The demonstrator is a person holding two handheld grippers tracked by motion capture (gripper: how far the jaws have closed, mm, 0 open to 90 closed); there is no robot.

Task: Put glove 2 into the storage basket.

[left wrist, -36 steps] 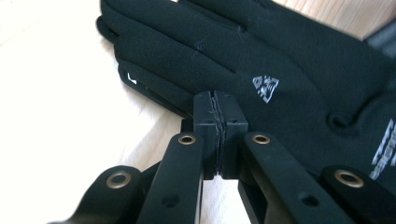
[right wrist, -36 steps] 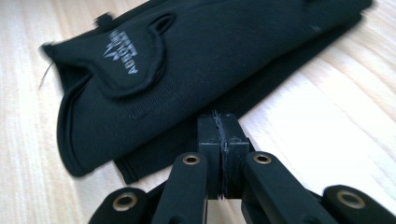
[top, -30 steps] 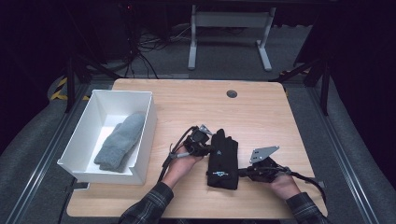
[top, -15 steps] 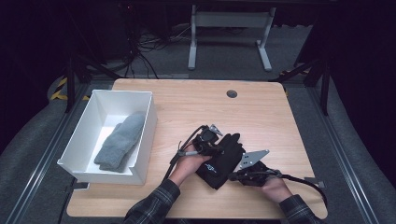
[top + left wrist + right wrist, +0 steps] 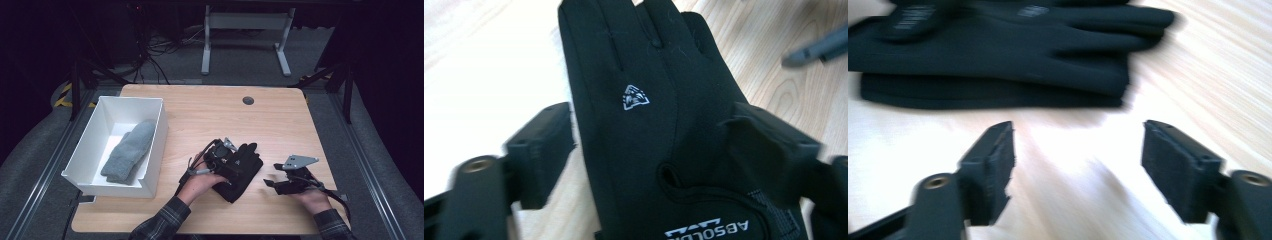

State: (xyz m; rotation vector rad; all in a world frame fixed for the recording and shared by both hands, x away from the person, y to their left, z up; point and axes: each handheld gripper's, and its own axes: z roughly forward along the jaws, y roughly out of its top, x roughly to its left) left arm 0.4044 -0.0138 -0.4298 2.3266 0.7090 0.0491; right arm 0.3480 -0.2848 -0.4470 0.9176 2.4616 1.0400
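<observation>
2 spread-fingered grippers, left gripper (image 5: 651, 165) astride the logo-marked black glove (image 5: 649, 100), right gripper (image 5: 1078, 165) over bare table (image 5: 1198, 75)

Black gloves (image 5: 239, 170), seemingly stacked, flat on table (image 5: 200, 115).

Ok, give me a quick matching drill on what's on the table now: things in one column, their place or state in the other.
Things:
1. black gloves
2. grey sock
3. right hand-held gripper
4. white bin

Places or states:
A. lying inside the bin
B. jaws open above bare wood
C. stacked on the table between both hands
D. at the table's left edge

Pairs: 1-C, 2-A, 3-B, 4-D
</observation>
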